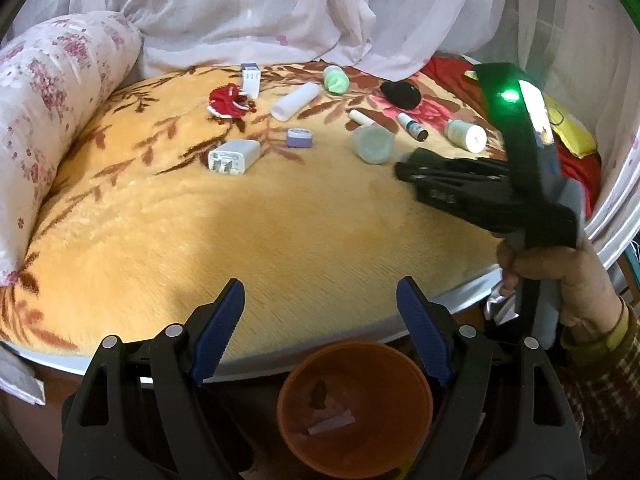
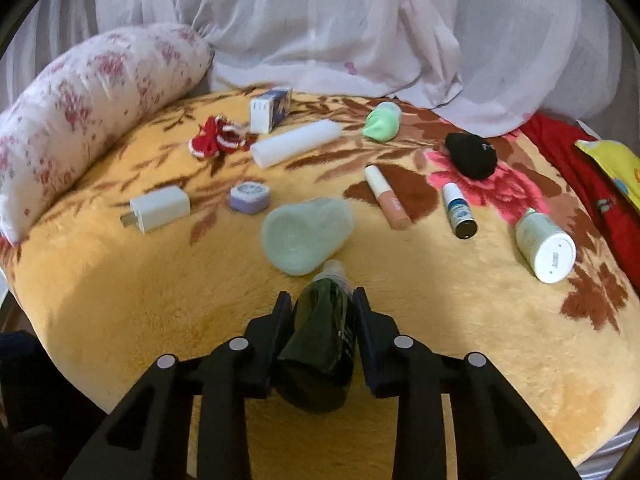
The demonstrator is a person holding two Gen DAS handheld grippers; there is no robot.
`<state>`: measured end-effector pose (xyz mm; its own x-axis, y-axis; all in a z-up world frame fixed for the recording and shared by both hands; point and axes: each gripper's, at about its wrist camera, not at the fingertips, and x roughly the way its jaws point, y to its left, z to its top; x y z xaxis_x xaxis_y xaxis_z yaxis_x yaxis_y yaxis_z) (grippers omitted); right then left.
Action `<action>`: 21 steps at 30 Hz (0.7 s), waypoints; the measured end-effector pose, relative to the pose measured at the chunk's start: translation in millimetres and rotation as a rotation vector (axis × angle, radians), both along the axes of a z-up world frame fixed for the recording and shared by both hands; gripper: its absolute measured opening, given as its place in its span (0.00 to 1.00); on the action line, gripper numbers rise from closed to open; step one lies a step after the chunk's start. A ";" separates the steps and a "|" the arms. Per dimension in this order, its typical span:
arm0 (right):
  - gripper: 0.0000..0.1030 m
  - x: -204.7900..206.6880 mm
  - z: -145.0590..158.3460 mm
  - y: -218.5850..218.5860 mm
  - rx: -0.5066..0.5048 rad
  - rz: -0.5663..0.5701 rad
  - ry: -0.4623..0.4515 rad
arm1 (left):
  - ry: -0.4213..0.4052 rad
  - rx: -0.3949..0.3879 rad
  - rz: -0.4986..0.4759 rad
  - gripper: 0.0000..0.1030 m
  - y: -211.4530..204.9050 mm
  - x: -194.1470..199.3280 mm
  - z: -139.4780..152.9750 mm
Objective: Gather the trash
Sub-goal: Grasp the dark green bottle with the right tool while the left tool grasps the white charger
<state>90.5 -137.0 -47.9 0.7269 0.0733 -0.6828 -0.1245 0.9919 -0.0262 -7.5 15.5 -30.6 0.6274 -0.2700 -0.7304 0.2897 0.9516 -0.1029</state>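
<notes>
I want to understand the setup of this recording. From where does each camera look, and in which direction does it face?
Left wrist view: sits on the left gripper, jaws open, looking across the yellow floral plush blanket; the round orange plastic bin lies below, and the right gripper and right hand show.
Right wrist view: sits on the right gripper, clamped on a dark green bottle, facing the same blanket.
Both share the white charger plug, pale green cup and floral bolster.

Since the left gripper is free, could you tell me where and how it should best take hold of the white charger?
Grip the white charger across its two long side faces, coming down from above. It lies flat on the blanket with prongs toward the pillow, so avoid that end; its body is narrower than the open left gripper.
</notes>
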 end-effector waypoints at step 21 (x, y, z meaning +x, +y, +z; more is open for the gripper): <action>0.28 -27.9 30.2 -17.4 0.045 0.033 -0.109 | -0.014 0.044 0.127 0.74 24.4 134.0 -5.6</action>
